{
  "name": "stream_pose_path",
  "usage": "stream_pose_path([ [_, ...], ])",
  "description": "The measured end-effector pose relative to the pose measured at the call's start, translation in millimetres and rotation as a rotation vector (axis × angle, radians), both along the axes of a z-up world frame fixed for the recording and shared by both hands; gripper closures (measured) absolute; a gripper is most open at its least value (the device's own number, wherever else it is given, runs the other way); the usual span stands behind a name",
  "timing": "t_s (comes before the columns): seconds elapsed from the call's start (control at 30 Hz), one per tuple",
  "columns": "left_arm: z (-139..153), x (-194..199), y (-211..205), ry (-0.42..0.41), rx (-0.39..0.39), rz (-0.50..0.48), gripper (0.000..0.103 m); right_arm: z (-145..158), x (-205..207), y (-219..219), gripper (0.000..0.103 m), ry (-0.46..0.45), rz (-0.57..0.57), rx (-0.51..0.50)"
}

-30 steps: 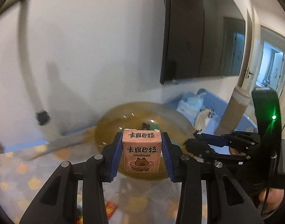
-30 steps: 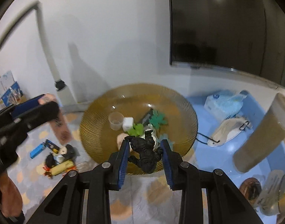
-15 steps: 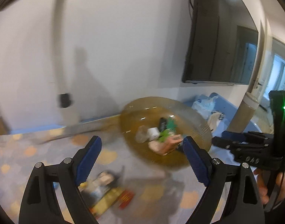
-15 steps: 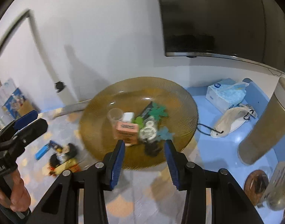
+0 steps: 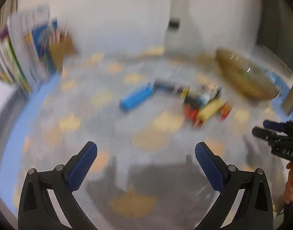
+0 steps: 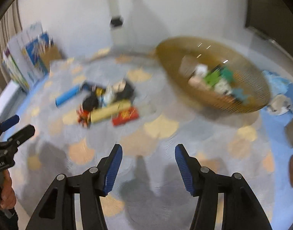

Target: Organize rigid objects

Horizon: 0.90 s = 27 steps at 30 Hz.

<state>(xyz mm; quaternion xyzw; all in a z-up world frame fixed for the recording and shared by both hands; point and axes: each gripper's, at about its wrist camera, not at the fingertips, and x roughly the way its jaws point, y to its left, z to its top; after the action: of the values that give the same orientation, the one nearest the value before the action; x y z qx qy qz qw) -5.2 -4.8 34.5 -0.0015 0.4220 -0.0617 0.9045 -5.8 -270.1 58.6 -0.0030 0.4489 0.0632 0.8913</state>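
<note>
Amber ribbed bowl [image 6: 240, 103] sat on the patterned floor mat [image 6: 156, 128], small toys inside; a loose toy pile [image 6: 108, 103] lay apart. Left hand-held gripper [image 5: 146, 150] and right hand-held gripper [image 6: 148, 152] were both opening, nothing between the jaws.

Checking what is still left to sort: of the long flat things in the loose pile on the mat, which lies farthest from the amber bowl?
The blue bar, at the pile's far-left end; the yellow bar and red box lie nearer the bowl.

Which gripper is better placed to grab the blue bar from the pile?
Probably left: the left gripper, empty and opening wide, faces the blue bar. For the right gripper it lies far left.
</note>
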Motion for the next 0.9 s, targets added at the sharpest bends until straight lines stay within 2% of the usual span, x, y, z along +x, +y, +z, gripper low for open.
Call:
stream_pose_path([
  [0.03,-14.5,3.0,4.1,0.054,-0.018,0.008,0.001,-8.4,0.9,4.9,0.047,-0.001,0.013,-0.01],
  [0.1,-28.4,4.5,5.9,0.088,-0.042,0.015,0.001,-19.3,3.4,6.6,0.047,0.0,0.023,-0.016],
  [0.27,-38.6,7.6,6.8,0.092,-0.013,0.045,0.001,-30.1,11.5,0.1,0.047,0.022,-0.004,-0.032],
  [0.33,-41.6,10.3,4.1,0.093,0.043,0.053,0.0,-30.9,13.2,-1.3,0.045,0.022,-0.006,-0.037],
  [0.4,-41.8,12.2,4.5,0.094,0.039,0.049,0.0,-31.4,14.7,0.9,0.043,0.019,0.003,-0.061],
  [0.47,-40.4,14.3,7.1,0.09,0.04,0.047,0.0,-31.6,16.9,3.3,0.028,0.006,-0.011,-0.094],
  [0.5,-40.6,16.7,8.6,0.084,0.041,0.038,0.0,-33.3,18.4,3.3,0.011,0.002,-0.031,-0.117],
  [0.53,-41.0,17.5,10.1,0.08,0.038,0.029,0.0,-34.8,20.0,3.8,0.001,0.001,-0.048,-0.133],
  [0.6,-41.8,15.7,12.4,0.061,0.028,0.019,0.0,-36.4,23.8,-0.3,0.0,0.024,-0.068,-0.121],
  [0.67,-41.3,17.7,11.5,0.061,0.033,0.019,0.0,-39.0,25.4,-7.5,0.0,0.043,-0.073,-0.066],
  [0.9,-39.7,16.6,14.1,0.06,0.034,0.019,0.0,-40.5,21.5,-12.0,0.0,0.003,-0.069,-0.061],
])
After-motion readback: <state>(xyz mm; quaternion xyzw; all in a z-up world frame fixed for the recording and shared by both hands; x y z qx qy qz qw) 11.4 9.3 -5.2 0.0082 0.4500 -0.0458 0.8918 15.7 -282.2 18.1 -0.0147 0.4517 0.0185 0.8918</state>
